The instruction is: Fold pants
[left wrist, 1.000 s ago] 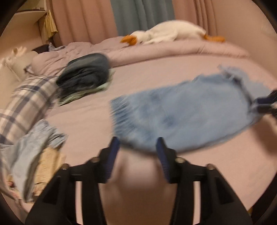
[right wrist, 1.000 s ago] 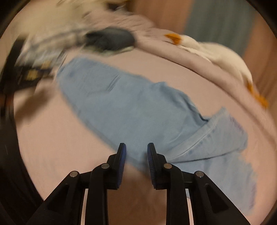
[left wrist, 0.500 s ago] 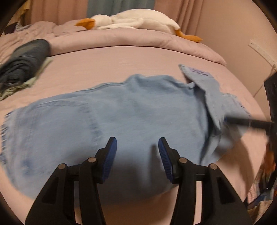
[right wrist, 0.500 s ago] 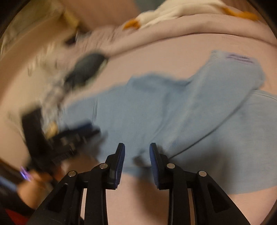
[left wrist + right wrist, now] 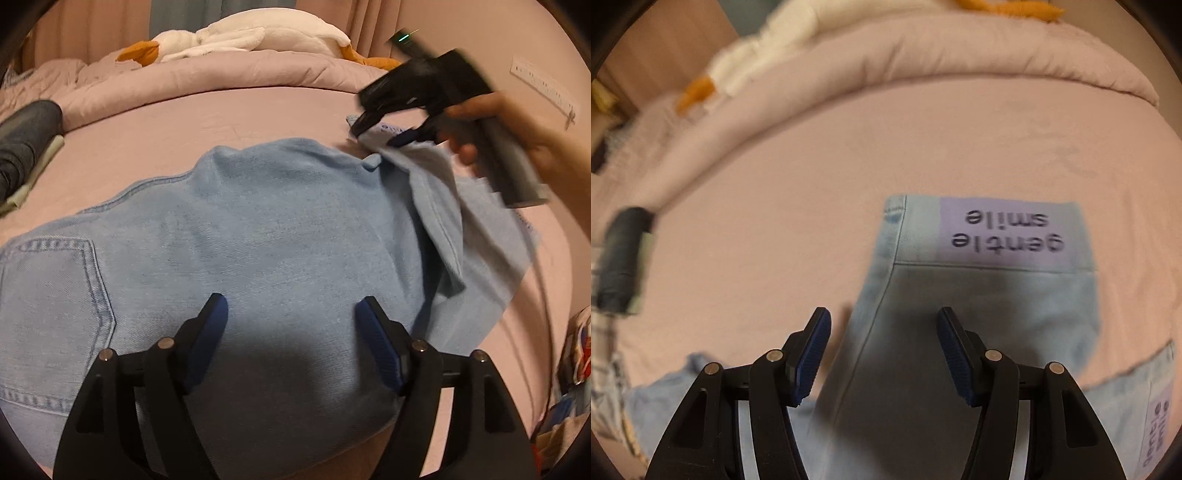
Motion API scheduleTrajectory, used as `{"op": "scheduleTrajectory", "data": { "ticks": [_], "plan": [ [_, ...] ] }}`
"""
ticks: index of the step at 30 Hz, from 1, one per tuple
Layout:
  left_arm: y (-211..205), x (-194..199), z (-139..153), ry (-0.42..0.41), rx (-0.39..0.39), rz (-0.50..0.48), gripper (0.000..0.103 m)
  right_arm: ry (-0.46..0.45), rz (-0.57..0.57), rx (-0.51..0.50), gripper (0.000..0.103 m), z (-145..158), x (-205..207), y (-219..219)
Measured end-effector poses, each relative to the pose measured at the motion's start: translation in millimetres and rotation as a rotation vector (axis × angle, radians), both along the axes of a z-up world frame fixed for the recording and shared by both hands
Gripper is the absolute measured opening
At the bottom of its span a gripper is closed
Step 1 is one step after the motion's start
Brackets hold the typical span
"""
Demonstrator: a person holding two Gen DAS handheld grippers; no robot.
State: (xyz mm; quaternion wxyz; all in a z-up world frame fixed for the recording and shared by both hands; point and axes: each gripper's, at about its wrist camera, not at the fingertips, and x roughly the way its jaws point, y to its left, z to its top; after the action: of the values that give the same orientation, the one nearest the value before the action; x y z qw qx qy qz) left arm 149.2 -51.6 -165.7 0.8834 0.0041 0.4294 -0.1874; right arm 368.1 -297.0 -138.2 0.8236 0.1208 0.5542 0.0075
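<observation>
Light blue jeans (image 5: 266, 236) lie spread across the pink bed, with a back pocket (image 5: 51, 295) at the left. My left gripper (image 5: 291, 314) is open and hovers over the middle of the jeans, holding nothing. My right gripper (image 5: 884, 332) is open over a folded-over leg end (image 5: 982, 280) that bears a lilac "gentle smile" label (image 5: 1008, 230). In the left wrist view the right gripper (image 5: 384, 133) sits at the far right corner of the jeans, its fingers around the leg end's edge.
A dark folded garment (image 5: 22, 147) lies at the left on the bed. A white plush goose (image 5: 240, 35) rests on the rolled duvet (image 5: 221, 77) at the back. The wall is at the right. Colourful items (image 5: 569, 369) sit off the bed's right edge.
Both grippers have opened wider. The right gripper has moved up to the labelled leg end of the jeans. The left gripper has come closer over the jeans' middle.
</observation>
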Motion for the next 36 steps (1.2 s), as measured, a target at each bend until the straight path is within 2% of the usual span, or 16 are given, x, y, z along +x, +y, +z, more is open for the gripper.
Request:
{"op": "scheduleTrajectory", "data": {
  "ticks": [1,3,4,6,8,11,16,19,21,23,24,28,31,34,36],
  "plan": [
    [2,0,0,0.0,-0.012,0.0,0.075,0.032,0.01,-0.048,0.06,-8,7,8],
    [3,-2,0,0.0,-0.016,0.0,0.075,0.014,0.047,-0.159,0.058,-10,9,25],
    [3,-2,0,-0.002,-0.013,-0.001,0.075,0.007,0.047,-0.188,0.054,-10,8,30],
    [2,-3,-1,-0.002,-0.009,-0.003,0.076,-0.022,0.052,-0.188,0.014,-8,3,27],
    [1,-2,-1,-0.003,-0.008,-0.006,0.077,-0.036,0.023,-0.122,0.005,-4,-6,11],
    [2,-1,-1,-0.003,-0.008,-0.006,0.077,-0.12,-0.049,0.023,0.005,18,-37,-20],
    [2,0,-2,-0.005,0.002,-0.007,0.077,-0.383,-0.158,0.257,0.005,72,-138,-81],
    [1,2,-2,-0.004,0.005,-0.009,0.078,-0.475,-0.244,0.346,0.005,78,-193,-112],
    [1,2,-2,-0.006,0.014,-0.011,0.078,-0.474,-0.325,0.378,0.005,59,-225,-129],
    [0,3,-2,-0.007,0.018,-0.011,0.078,-0.43,-0.435,0.409,0.005,25,-253,-149],
    [0,3,-2,-0.006,0.02,-0.011,0.079,-0.393,-0.495,0.463,0.005,2,-265,-158],
    [-1,4,-2,-0.006,0.029,-0.011,0.079,-0.349,-0.604,0.565,0.005,-45,-282,-165],
    [-3,3,-3,-0.009,0.045,-0.012,0.079,-0.393,-0.664,0.712,0.008,-49,-291,-170],
    [-2,4,-3,-0.008,0.043,-0.012,0.079,-0.381,-0.664,0.712,0.009,-47,-282,-171],
    [-2,4,-3,-0.008,0.044,-0.012,0.08,-0.376,-0.677,0.724,0.015,-44,-278,-171]
  ]
}}
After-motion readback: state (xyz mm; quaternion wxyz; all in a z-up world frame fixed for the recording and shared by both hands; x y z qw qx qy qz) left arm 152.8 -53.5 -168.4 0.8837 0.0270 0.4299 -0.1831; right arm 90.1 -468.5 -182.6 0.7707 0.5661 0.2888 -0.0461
